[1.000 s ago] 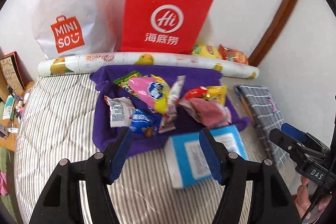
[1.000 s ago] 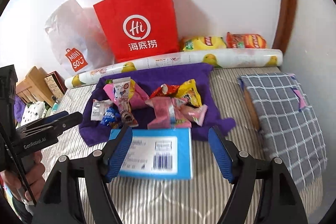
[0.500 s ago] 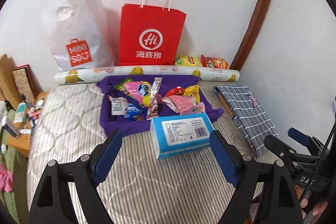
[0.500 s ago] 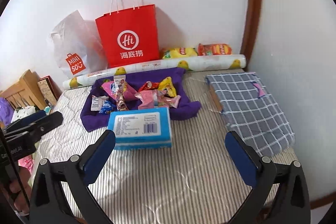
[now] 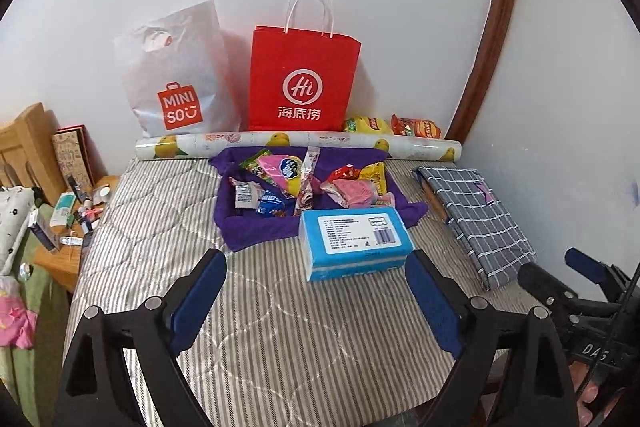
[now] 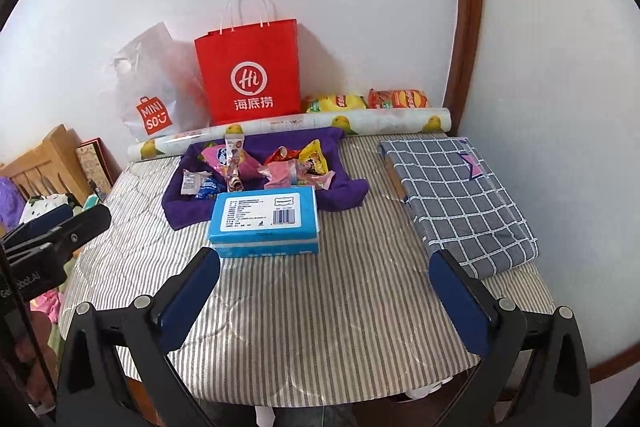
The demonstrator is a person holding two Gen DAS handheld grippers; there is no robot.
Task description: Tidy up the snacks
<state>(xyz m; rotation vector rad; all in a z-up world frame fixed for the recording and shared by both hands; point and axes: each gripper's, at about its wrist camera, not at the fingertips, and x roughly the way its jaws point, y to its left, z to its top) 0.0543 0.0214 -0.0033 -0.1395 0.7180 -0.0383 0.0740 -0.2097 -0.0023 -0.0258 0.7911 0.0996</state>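
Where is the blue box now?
In both wrist views, the blue box lies on the striped mattress, touching the purple cloth's near edge.

From my seat, the print on the blue box's (image 5: 354, 241) label is too small to read in either view. The red bag (image 5: 304, 79) hides part of the white bag (image 6: 150, 87) in the right wrist view. The patterned roll (image 5: 296, 143) along the bed's far edge covers the lower parts of the yellow chip bag (image 5: 366, 125) and orange chip bag (image 5: 418, 127). The bottles on the wooden stand (image 5: 60, 259) off the bed's left edge are too small to tell apart.
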